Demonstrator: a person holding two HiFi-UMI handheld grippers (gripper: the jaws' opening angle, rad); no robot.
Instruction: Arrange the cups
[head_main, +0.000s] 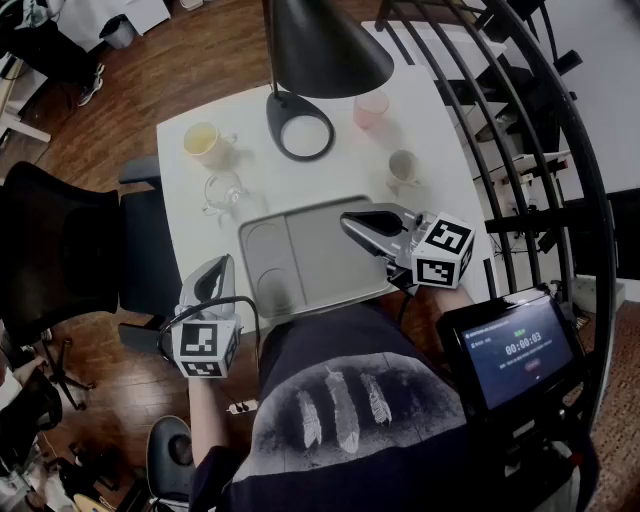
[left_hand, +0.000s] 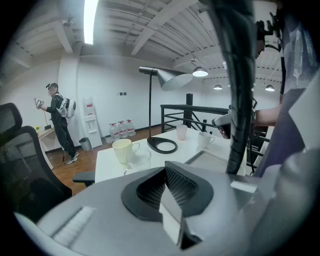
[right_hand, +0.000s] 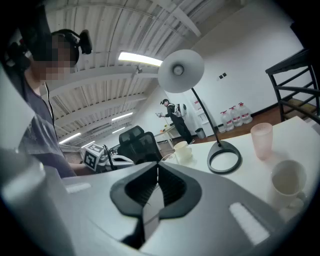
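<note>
Four cups on the white bench (head_main: 185, 225), beyond the gray tray (head_main: 320, 270).
Yellow cup (head_main: 201, 143) and glass cup (head_main: 222, 188) at left, pink cup (head_main: 370, 108) and white cup (head_main: 402, 165) at right, lamp base (head_main: 274, 118) between. Left gripper (head_main: 222, 263) and right gripper (head_main: 348, 221): fingers pressed together, nothing held.

Head view looks steeply down from close above the white bench (head_main: 250, 135), near edge toward frame bottom. Left gripper view sits low off the bench's near-left corner, facing across it past its own jaws; right gripper view sits low over the near-right side, facing leftward across it. All three share the lamp (head_main: 320, 45) and yellow mug (head_main: 203, 143).
</note>
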